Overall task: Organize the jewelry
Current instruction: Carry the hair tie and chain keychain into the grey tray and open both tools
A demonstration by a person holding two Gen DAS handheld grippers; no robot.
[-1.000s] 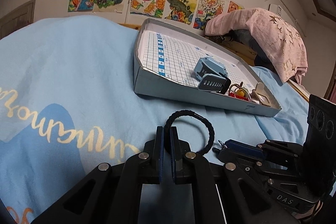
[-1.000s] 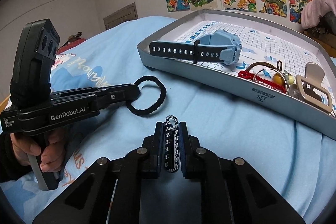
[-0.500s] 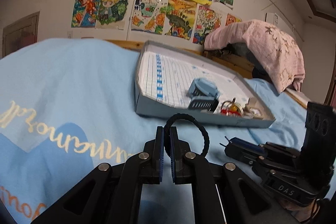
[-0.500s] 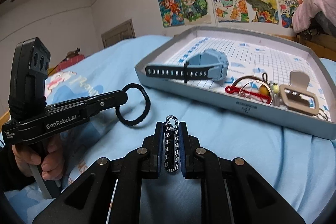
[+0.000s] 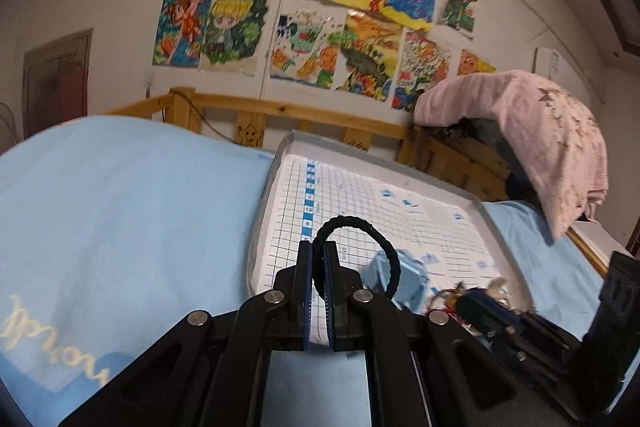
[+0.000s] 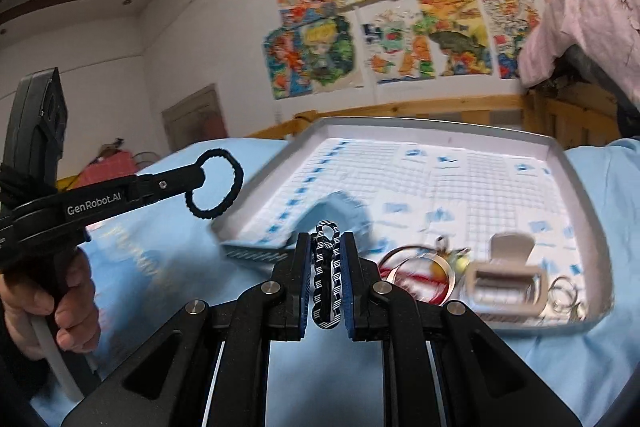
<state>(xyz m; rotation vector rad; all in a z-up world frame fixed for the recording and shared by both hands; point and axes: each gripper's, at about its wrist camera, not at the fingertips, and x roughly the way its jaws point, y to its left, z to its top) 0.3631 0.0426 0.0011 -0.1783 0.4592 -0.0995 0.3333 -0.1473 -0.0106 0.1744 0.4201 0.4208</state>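
My left gripper (image 5: 318, 255) is shut on a black braided hair tie (image 5: 372, 247), held upright above the near left corner of the grey tray (image 5: 260, 219); the hair tie shows in the right wrist view too (image 6: 216, 183). My right gripper (image 6: 328, 247) is shut on a black-and-white striped hair clip (image 6: 327, 279), raised over the tray's front edge (image 6: 540, 329). In the tray lie a light blue watch (image 6: 340, 211), metal rings with a red cord (image 6: 416, 267), a beige hair claw (image 6: 506, 277) and small silver rings (image 6: 564, 293).
The tray rests on a light blue bedsheet (image 5: 120, 207). A wooden bed rail (image 5: 248, 111) runs behind it. A pink cloth (image 5: 540, 131) hangs over things at the right. Drawings (image 5: 320, 27) cover the wall.
Both grippers have risen and moved forward to the tray, each keeping its item. The tray now lies directly under and ahead of them.
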